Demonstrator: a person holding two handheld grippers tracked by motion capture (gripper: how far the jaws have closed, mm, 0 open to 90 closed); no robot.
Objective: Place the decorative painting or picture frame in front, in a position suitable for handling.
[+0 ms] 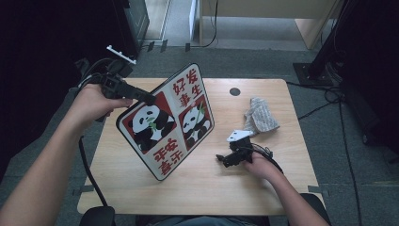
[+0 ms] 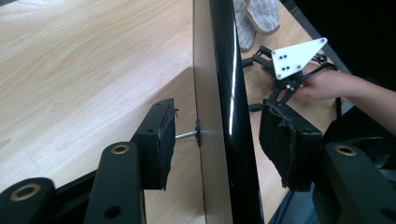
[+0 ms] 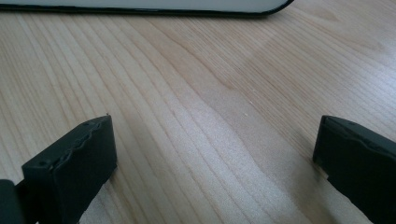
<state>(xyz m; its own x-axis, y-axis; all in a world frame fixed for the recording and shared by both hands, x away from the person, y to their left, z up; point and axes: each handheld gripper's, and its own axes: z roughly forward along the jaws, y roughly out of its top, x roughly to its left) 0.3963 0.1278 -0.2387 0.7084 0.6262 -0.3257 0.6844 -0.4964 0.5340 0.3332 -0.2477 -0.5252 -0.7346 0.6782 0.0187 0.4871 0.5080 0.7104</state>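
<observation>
A flat board (image 1: 167, 120) printed with two pandas and red characters stands on one edge on the wooden table (image 1: 211, 188), tilted. My left gripper (image 1: 148, 99) reaches over its upper left edge. In the left gripper view the board (image 2: 219, 93) runs edge-on between the jaws of my left gripper (image 2: 222, 140). They are open, with a clear gap at the back pad and the front pad close to the glossy face. My right gripper (image 1: 221, 159) lies on the table right of the board, open and empty (image 3: 215, 154), facing the board's lower edge (image 3: 140, 7).
A crumpled grey cloth (image 1: 260, 116) lies at the right back of the table, also seen as a cloth (image 2: 257, 16) past the board. A dark round hole (image 1: 235, 91) sits near the back edge. Cables trail on the floor to the right.
</observation>
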